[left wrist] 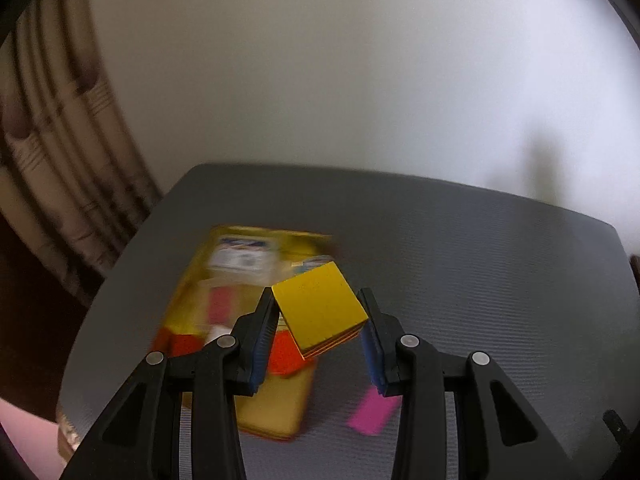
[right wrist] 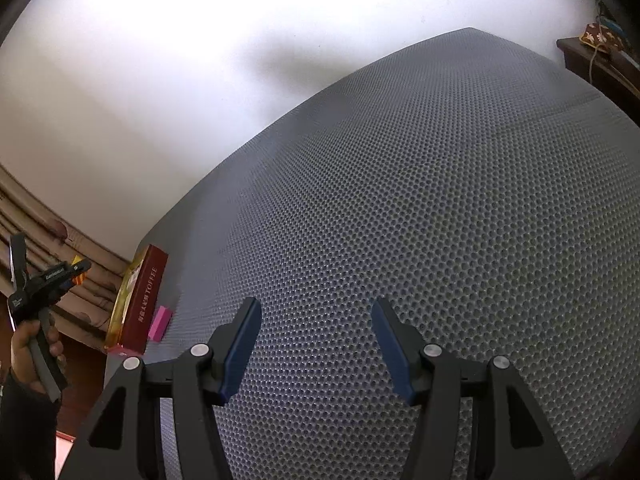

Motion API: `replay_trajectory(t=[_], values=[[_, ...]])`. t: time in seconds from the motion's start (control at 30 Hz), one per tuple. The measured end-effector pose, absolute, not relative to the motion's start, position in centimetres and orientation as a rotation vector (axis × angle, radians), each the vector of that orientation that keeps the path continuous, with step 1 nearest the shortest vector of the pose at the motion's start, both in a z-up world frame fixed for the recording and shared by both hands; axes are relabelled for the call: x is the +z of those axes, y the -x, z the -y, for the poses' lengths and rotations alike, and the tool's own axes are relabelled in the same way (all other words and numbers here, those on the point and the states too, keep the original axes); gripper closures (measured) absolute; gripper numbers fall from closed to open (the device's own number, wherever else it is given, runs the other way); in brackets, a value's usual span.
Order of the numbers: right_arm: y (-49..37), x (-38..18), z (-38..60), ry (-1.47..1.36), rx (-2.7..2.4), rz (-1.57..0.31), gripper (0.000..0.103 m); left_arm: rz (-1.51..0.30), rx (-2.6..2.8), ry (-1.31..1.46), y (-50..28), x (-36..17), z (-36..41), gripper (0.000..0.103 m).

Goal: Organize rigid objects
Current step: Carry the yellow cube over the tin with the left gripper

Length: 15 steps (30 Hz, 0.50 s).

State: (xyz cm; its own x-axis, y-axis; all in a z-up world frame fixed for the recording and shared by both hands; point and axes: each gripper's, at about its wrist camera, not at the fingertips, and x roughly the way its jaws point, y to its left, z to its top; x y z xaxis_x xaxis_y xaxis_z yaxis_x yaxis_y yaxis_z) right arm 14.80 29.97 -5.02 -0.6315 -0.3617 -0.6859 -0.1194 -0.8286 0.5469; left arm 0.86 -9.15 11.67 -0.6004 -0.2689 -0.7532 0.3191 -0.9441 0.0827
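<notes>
My left gripper point(left wrist: 318, 300) is shut on a yellow square block point(left wrist: 322, 312) with orange-striped edges and holds it tilted above the grey mat point(left wrist: 480, 260). Under it lies a flat yellow toffee box point(left wrist: 240, 264), blurred, with a small pink block point(left wrist: 374, 412) on the mat to its right. The right wrist view shows my right gripper point(right wrist: 316, 308) open over the bare dimpled mat point(right wrist: 400, 200), nothing between its blue pads. At the far left of that view are the toffee box point(right wrist: 142, 304), the pink block point(right wrist: 160, 322) and the left gripper point(right wrist: 76, 270) in a hand point(right wrist: 36, 344).
A striped curtain point(left wrist: 60, 140) hangs past the mat's left edge and a white wall point(left wrist: 320, 80) stands behind it. A dark wooden shelf point(right wrist: 592, 60) with a patterned item sits beyond the mat's far right corner.
</notes>
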Motion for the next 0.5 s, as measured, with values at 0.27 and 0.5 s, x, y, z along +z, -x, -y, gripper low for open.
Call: replay_trajectory(t=[0.27,0.5], values=[[-14.6,-5.0,-29.4,-1.282,-2.576,0.857,0.044,-0.11,-2.429,-1.205,-1.3,11.5,16.5,0.067],[-14.5,-5.6,-28.9,-1.313,-2.564,0.855,0.044,-0.197,-2.363,-1.293,-0.3,8.7,19.3,0.067]])
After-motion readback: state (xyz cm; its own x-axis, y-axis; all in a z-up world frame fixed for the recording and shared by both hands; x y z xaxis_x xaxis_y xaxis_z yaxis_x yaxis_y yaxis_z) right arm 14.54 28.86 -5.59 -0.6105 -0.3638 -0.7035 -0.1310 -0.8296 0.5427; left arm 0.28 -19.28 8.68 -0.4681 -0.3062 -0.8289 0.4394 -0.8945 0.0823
